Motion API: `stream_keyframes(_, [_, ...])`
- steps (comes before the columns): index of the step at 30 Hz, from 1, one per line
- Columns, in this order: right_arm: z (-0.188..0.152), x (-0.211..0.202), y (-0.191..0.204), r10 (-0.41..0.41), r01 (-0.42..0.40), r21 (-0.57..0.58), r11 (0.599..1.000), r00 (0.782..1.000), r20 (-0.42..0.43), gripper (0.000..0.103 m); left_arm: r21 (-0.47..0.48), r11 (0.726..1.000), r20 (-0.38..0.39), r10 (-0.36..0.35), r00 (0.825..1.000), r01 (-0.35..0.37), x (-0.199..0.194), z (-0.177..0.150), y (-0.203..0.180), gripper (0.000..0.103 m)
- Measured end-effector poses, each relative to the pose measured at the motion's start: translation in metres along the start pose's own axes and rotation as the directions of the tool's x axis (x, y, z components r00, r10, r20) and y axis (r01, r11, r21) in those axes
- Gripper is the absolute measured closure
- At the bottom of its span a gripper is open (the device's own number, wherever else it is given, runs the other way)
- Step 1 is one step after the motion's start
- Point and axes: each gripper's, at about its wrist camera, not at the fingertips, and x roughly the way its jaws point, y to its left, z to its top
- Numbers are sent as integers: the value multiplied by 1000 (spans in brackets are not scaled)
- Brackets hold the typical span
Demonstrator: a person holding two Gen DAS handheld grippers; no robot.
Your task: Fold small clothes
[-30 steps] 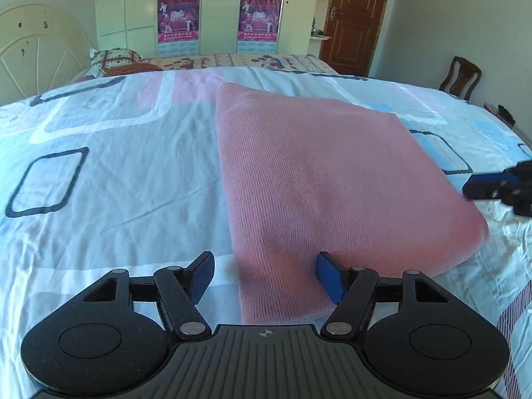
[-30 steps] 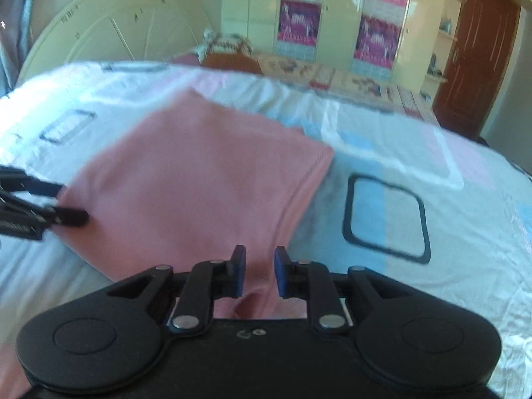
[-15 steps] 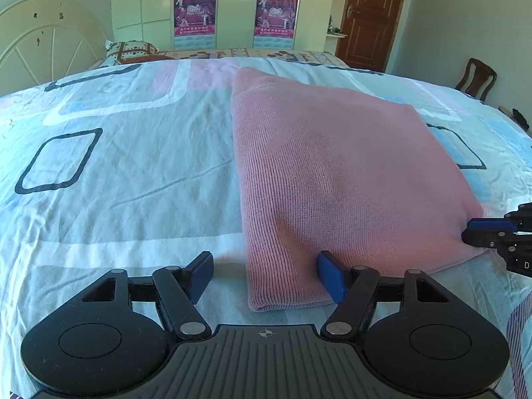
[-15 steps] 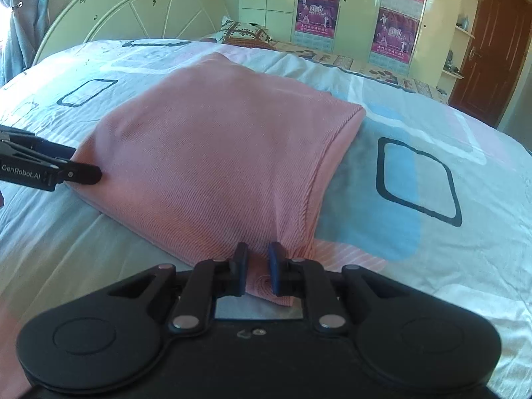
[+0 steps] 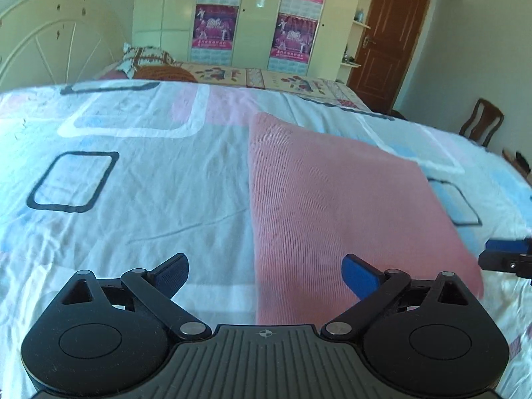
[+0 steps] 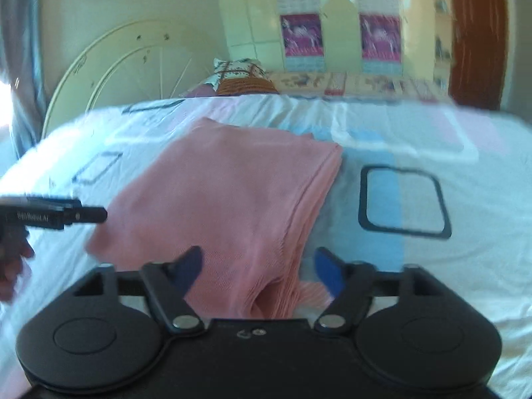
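A folded pink knitted garment [image 5: 339,206] lies flat on the bed, also in the right wrist view [image 6: 232,199]. My left gripper [image 5: 264,274] is open and empty, raised over the garment's near left corner. My right gripper [image 6: 259,266] is open and empty, its fingers either side of the garment's near right corner where the layered edges show. Each gripper's tip shows in the other's view: the right one [image 5: 505,256] at the right edge, the left one [image 6: 60,214] at the left edge.
The bed sheet [image 5: 133,193] is white with blue, pink and black-outlined squares. A pillow [image 5: 149,63] and headboard [image 5: 50,43] stand at the far end. A wardrobe [image 5: 252,16], brown door [image 5: 392,43] and wooden chair [image 5: 482,126] lie beyond.
My right gripper has opened and let go of the garment's corner. Both grippers have lifted and pulled back a little. The left jaws have opened wider.
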Motion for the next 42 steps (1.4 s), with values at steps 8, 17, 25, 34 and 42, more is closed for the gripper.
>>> stream_keyframes(8, [19, 46, -75, 154, -131, 352, 927, 987, -37, 43, -132, 989, -96, -87, 992, 74, 47, 19, 5, 6])
stream_keyframes(17, [11, 80, -108, 332, -256, 566, 783, 943, -33, 44, -188, 977, -145, -124, 982, 95, 68, 22, 8, 11])
stream_keyframes(25, [12, 78, -116, 333, -250, 591, 767, 943, -32, 58, -172, 982, -155, -108, 982, 81, 66, 30, 8, 12])
stream_keyframes(34, [15, 90, -118, 380, -287, 585, 758, 924, -39, 53, -184, 973, -168, -171, 971, 139, 88, 37, 11, 12])
stream_keyframes(42, [21, 98, -109, 392, -303, 553, 776, 919, -48, 55, -128, 978, -201, -188, 961, 165, 99, 50, 1, 20])
